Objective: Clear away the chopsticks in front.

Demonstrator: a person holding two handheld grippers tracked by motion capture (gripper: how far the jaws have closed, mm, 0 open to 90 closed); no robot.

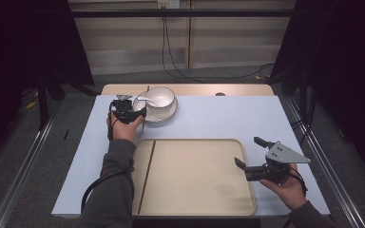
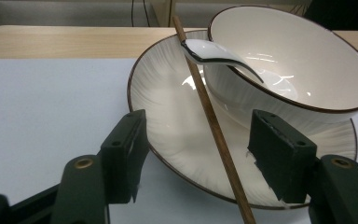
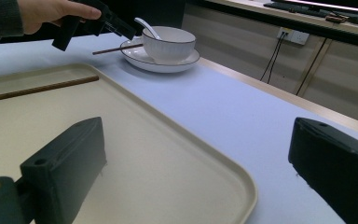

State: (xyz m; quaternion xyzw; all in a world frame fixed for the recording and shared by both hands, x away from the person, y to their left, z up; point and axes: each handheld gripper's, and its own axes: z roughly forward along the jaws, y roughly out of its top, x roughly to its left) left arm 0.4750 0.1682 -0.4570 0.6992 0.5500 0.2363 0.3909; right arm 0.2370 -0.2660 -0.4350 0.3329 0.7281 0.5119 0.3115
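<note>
**A:** Where is the chopstick the left hand is going for?

**B:** That chopstick [image 2: 212,122] lies slanted across the rim of a white plate [image 2: 168,116], its far end toward the back of the table [image 1: 209,118], its near end hanging off the plate's front edge. Lifted off the surface that way, it leaves room for jaws to close on either side. The left tongs [image 2: 198,149] straddle it, jaws apart on either side of the stick, gripping nothing yet.

**A:** What else is on the plate?

**B:** A white bowl [image 2: 298,70] sits on it, just beside the chopstick, with a white spoon [image 2: 214,53] resting over the bowl's rim, its handle end touching the stick. A careless lift would probably nudge the spoon.

**A:** And where would the chopstick go?

**B:** Likely onto the beige tray [image 1: 195,175] nearer the person, where a second chopstick [image 1: 147,173] already lies along the left side. It looks like the pair is being gathered there.

**A:** The other hand?

**B:** The right tongs [image 1: 249,154] hover at the tray's right edge, well apart from the plate, jaws wide open and empty, seemingly waiting.
</note>
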